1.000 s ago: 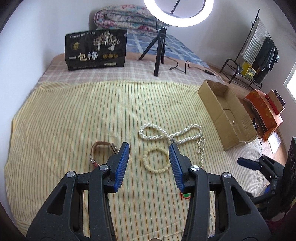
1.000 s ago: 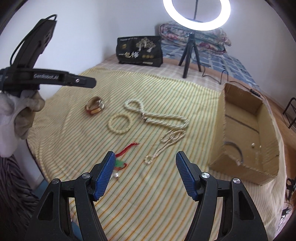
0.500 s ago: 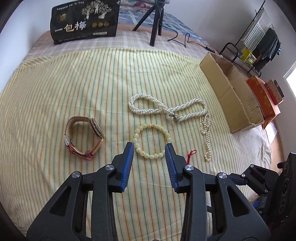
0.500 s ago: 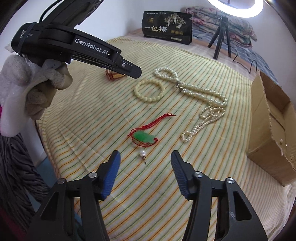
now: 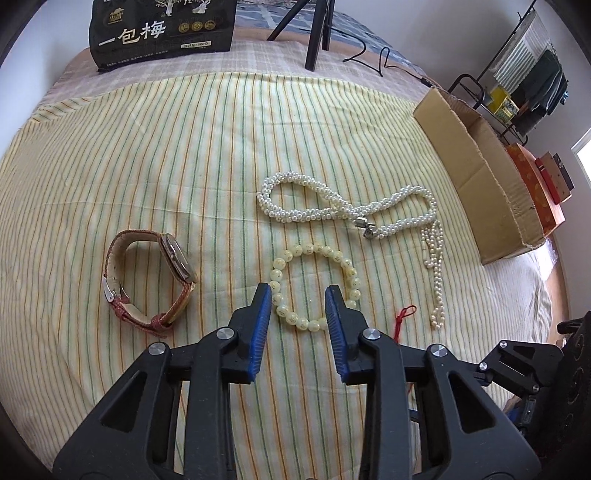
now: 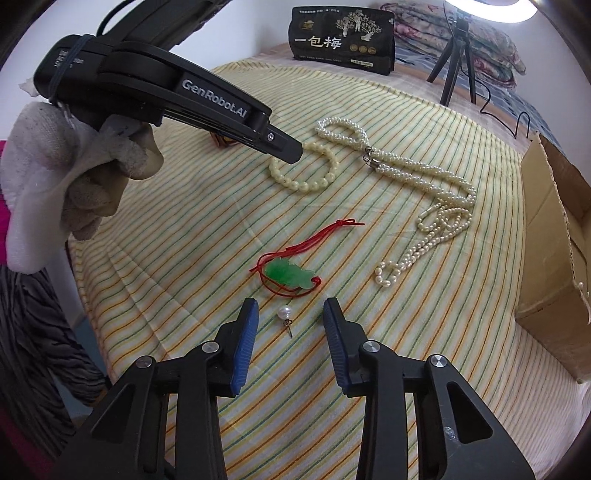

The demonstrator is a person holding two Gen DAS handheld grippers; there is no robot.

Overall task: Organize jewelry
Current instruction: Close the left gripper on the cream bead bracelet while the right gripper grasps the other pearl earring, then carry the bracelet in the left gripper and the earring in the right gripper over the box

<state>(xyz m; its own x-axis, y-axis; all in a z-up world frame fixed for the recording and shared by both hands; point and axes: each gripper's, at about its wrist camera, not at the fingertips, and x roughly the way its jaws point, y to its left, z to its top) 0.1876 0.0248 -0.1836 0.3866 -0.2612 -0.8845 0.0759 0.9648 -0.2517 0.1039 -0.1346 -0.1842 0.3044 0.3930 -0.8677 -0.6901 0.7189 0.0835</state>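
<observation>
A cream bead bracelet [image 5: 314, 286] lies on the striped cloth; my left gripper [image 5: 300, 297] is open with its fingers on either side of the bracelet's near part. A brown-strap watch [image 5: 147, 273] lies to the left, a twisted pearl necklace [image 5: 347, 210] beyond, a thin pearl strand [image 5: 436, 273] at right. In the right wrist view my right gripper [image 6: 290, 310] is open around a pearl stud earring [image 6: 285, 316], just short of a green pendant on red cord [image 6: 290, 275]. The left gripper [image 6: 288, 151] hovers over the bracelet [image 6: 306, 173].
An open cardboard box [image 5: 476, 166] stands at the cloth's right edge and also shows in the right wrist view [image 6: 554, 236]. A black printed bag [image 5: 162, 33] and a tripod [image 5: 317, 33] stand at the back. The bed edge is near the right gripper.
Both grippers have moved forward and lower toward the cloth. The left one now straddles the bead bracelet; the right one now straddles the pearl earring. Both have narrowed slightly.
</observation>
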